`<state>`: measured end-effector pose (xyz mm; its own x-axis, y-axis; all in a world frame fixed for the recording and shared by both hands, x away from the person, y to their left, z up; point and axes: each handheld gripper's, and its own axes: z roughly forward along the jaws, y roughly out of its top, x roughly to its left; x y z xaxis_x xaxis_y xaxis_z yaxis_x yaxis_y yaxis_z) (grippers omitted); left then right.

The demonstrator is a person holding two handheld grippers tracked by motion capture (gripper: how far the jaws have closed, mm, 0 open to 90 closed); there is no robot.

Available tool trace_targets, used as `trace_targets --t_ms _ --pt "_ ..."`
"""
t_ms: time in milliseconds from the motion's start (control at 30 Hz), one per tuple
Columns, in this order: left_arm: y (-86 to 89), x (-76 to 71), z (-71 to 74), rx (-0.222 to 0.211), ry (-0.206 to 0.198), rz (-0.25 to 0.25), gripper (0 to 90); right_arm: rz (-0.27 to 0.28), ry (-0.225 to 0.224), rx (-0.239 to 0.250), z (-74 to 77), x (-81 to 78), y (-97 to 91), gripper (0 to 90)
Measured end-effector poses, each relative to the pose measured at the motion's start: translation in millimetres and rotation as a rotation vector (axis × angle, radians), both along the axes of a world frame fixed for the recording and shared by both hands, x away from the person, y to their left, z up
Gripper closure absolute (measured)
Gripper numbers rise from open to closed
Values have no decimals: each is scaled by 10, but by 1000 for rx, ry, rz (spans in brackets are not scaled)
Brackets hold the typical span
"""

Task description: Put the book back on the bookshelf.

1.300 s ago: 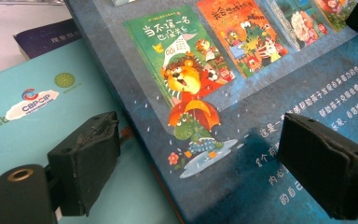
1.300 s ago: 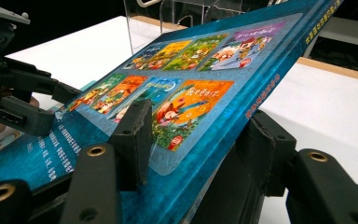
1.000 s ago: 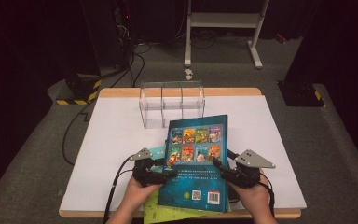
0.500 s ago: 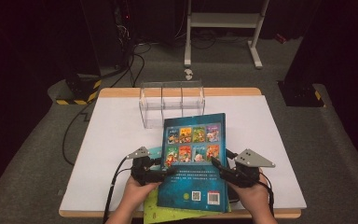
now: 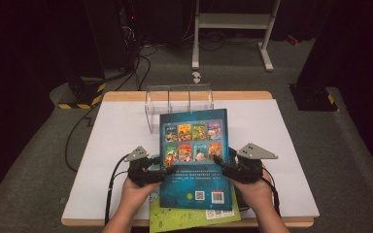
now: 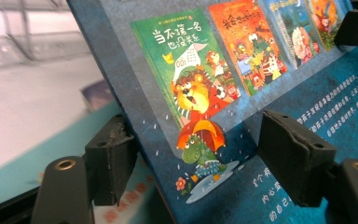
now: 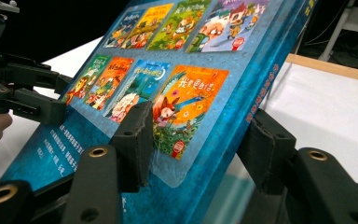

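we hold the blue book (image 5: 194, 160) between our two grippers, raised and tilted off the table (image 5: 107, 145); our left gripper (image 5: 167, 171) straddles the book's left edge, one jaw under the cover and one over it, and the jaws have just been closing with the book between them, though in the left gripper view the pads (image 6: 112, 158) stand a little off the cover; our right gripper (image 5: 221, 164) is clamped on the book's right edge, one pad (image 7: 137, 140) pressed on the cover and the other behind the spine; a green book (image 5: 189, 218) lies on the table below both grippers; a clear rack (image 5: 177, 99) stands beyond them, behind the blue book's far edge
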<state>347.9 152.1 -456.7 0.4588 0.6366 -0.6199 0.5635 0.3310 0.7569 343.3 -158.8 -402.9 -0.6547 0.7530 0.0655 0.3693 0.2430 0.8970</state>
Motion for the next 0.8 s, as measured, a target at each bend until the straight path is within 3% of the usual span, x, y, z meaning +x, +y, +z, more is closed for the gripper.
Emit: trace_targets --t_ms 233,367,467,633,800 --pt "119 122 134 -24 -44 36 364 -22 -45 -29 180 81 198 481" --pt "178 169 220 -13 -92 40 402 -43 -73 -30 281 110 260 496" --pt "250 146 271 -20 -127 60 431 -43 -100 -25 350 97 325 512" --pt "348 40 342 4 -185 98 469 -40 -141 -12 447 31 450 536" --pt "434 -37 396 1 -216 136 501 -40 -176 -8 519 -20 570 545"
